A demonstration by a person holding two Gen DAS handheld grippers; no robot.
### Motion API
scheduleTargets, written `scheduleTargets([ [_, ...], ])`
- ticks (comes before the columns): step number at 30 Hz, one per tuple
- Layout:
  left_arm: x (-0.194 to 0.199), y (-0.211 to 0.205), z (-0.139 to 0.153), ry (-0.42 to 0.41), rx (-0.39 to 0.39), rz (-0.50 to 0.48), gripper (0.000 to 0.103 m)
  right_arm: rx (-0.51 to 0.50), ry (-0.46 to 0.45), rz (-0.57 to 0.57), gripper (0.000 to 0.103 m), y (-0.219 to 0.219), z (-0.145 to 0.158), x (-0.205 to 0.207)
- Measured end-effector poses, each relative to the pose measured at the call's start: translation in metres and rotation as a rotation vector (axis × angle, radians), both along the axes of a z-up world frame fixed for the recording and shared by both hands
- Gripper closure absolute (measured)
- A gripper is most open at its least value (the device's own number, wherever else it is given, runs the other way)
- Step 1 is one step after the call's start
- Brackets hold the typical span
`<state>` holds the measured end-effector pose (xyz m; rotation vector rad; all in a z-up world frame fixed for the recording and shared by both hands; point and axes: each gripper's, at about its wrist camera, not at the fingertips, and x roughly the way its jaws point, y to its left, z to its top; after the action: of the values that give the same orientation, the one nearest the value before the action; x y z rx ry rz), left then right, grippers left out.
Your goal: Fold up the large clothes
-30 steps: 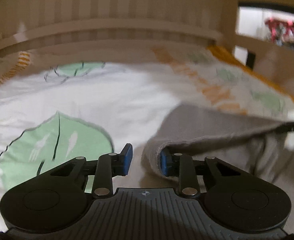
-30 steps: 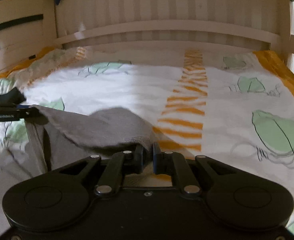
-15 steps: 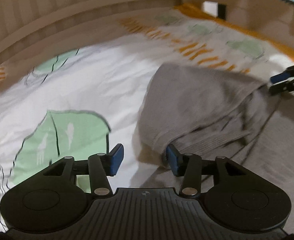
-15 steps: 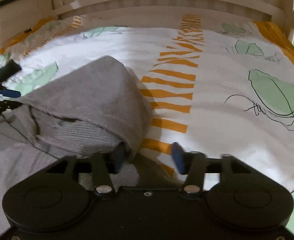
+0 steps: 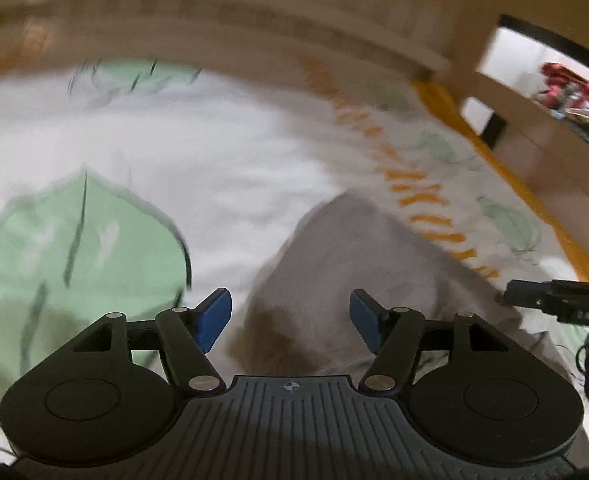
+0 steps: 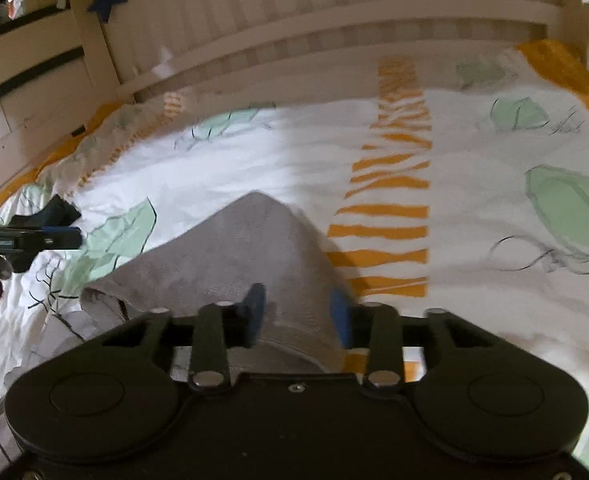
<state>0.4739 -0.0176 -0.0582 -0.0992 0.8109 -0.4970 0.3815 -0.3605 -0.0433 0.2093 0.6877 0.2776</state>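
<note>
grey garment point(image 6: 250, 256) bunched on the bedspread point(image 6: 474, 216), folded peak toward the headboard rail point(image 6: 334, 32); left gripper point(image 5: 290, 318) jaws wide and opening, clear of cloth; right gripper point(image 6: 298, 316) closing, garment's right edge between its pads, grip unclear; bare bedspread either side

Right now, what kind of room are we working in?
Most likely a bedroom: the grey garment lies on a bed's leaf-print duvet, with a slatted wooden bed frame behind it.

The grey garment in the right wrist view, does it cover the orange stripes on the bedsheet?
No, the grey garment lies left of the orange stripes, which show uncovered.
</note>
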Motion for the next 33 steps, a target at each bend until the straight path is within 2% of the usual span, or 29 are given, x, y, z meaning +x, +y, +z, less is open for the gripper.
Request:
scheduleTargets([
  [4, 0.001, -0.003, -0.033, 0.061, 0.101, -0.008, 0.037, -0.068, 0.046, -0.004, 0.066, 0.007, -0.024, 0.006],
  [7, -0.002, 0.005, -0.037, 0.054, 0.062, 0.000, 0.036, -0.062, 0.082, -0.043, 0.070, -0.006, -0.040, 0.002],
  [10, 0.004, 0.003, -0.024, 0.074, 0.077, -0.016, 0.038, -0.016, 0.102, -0.058, 0.065, -0.020, -0.042, -0.001],
  [12, 0.004, 0.005, -0.004, 0.041, 0.050, -0.031, 0.038, 0.000, 0.088, -0.051, 0.057, -0.025, -0.032, -0.004],
  [14, 0.008, 0.006, 0.014, -0.001, 0.016, -0.035, 0.038, 0.013, 0.050, -0.033, 0.056, -0.028, -0.018, -0.006],
  [15, 0.013, 0.004, 0.022, -0.016, 0.008, -0.038, 0.038, 0.027, 0.036, -0.022, 0.050, -0.030, -0.011, -0.004],
  [17, 0.025, -0.005, 0.031, -0.028, 0.022, -0.056, 0.038, 0.037, 0.014, -0.004, 0.042, -0.029, 0.003, 0.005],
  [20, 0.043, -0.028, 0.034, -0.046, 0.082, -0.108, 0.038, 0.018, -0.004, 0.036, 0.042, -0.020, 0.014, 0.027],
  [22, 0.054, -0.042, 0.029, -0.042, 0.112, -0.140, 0.038, 0.013, 0.004, 0.054, 0.041, -0.012, 0.016, 0.046],
  [26, 0.073, -0.057, 0.010, 0.011, 0.119, -0.163, 0.038, 0.034, 0.042, 0.079, 0.041, 0.000, 0.008, 0.081],
  [33, 0.095, -0.069, -0.019, 0.048, 0.199, -0.198, 0.038, -0.015, 0.122, 0.145, 0.041, 0.023, -0.019, 0.119],
])
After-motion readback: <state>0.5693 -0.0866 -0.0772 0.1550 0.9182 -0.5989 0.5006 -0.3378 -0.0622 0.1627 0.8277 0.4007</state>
